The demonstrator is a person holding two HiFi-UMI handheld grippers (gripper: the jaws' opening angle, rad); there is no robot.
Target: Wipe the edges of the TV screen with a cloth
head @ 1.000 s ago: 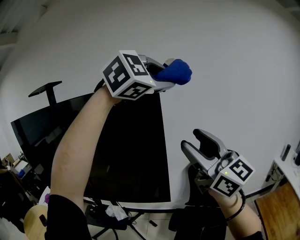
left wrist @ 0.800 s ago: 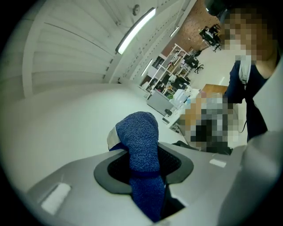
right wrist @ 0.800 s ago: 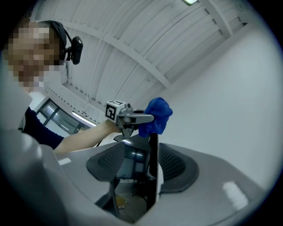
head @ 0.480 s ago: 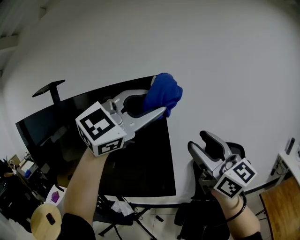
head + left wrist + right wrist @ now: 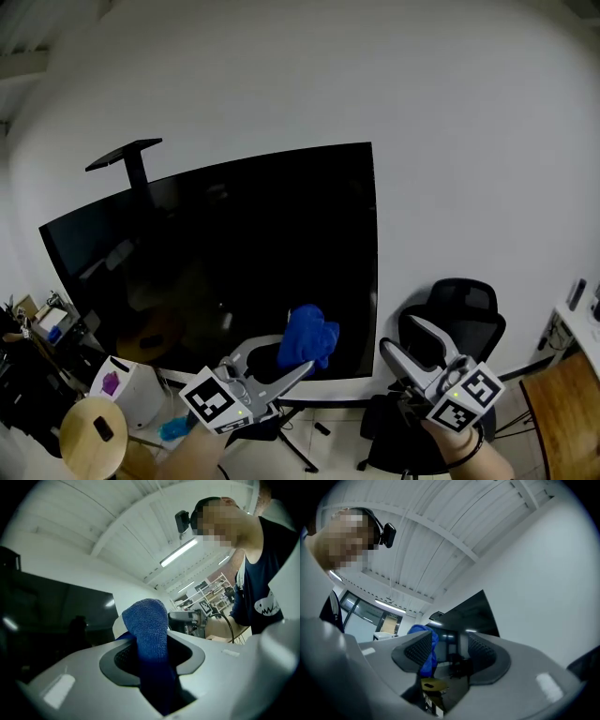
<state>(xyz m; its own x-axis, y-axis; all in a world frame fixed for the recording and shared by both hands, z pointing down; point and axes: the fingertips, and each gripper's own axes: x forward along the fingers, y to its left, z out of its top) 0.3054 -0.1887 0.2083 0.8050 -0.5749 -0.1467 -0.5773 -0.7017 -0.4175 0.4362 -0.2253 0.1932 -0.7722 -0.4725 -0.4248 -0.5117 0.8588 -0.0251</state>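
Clamped in the closed fingers of the left gripper (image 5: 295, 356), the crumpled blue cloth (image 5: 307, 337) has been brought down the right edge of the large black TV screen (image 5: 234, 244) to near its bottom corner; the bottom edge likely follows. The fingers of the right gripper (image 5: 401, 339) are held apart, empty

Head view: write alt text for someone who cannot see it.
The left gripper grips a blue cloth in its fingers before the lower right corner of a large black TV screen. The right gripper, open and empty, hangs beside it.
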